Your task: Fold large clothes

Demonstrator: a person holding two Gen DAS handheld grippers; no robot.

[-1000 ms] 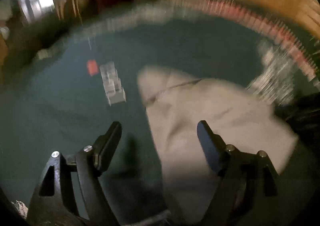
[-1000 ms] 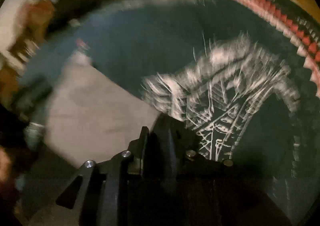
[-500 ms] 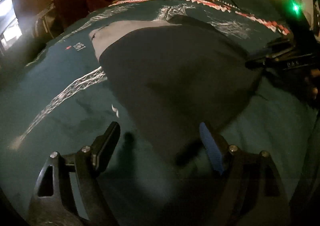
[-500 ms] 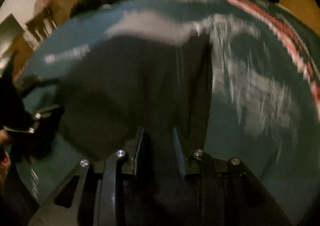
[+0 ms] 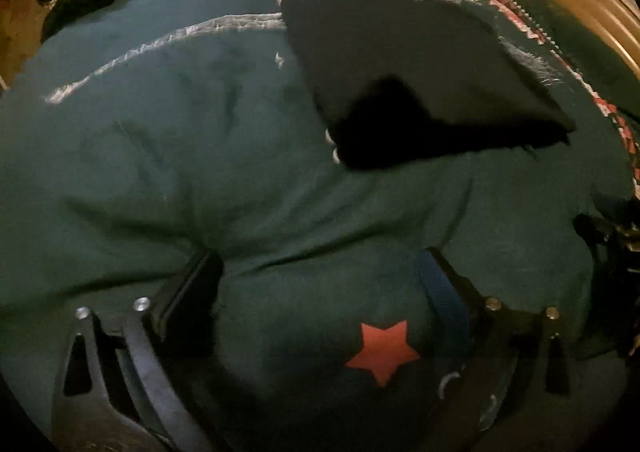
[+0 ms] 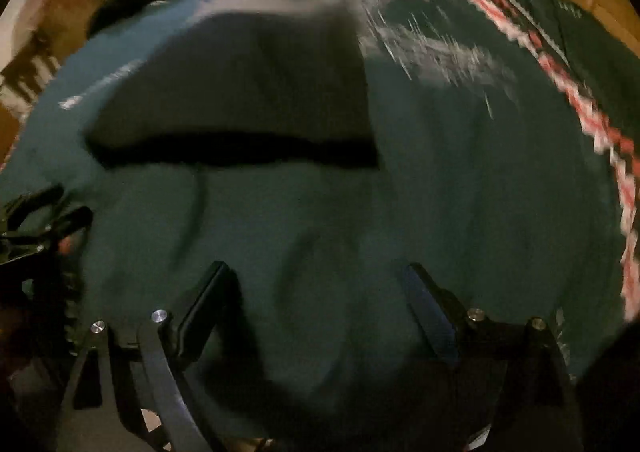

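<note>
The folded grey garment (image 5: 420, 52) is lying flat on the dark green bedspread (image 5: 200, 140), its long axis running from the near right corner away toward the upper left in the left wrist view, with the paler, narrower end pointing away from the camera. Its cloth is looking soft and matte, with a straight folded near edge casting a black shadow beneath it. The bedspread is showing soft creases, whitish printed streaks and a red and white zigzag border (image 5: 532, 28).

The left gripper (image 5: 320, 272) is standing wide, its jaws having just been opening, with only bedspread between them. The right gripper (image 6: 316, 280) is likewise spread wide, freshly opened, holding nothing.

Only the left view is showing a red star (image 5: 382, 350) printed on the bedspread; the right view is blurred, showing the garment (image 6: 240, 84) as a broad dark slab.
</note>
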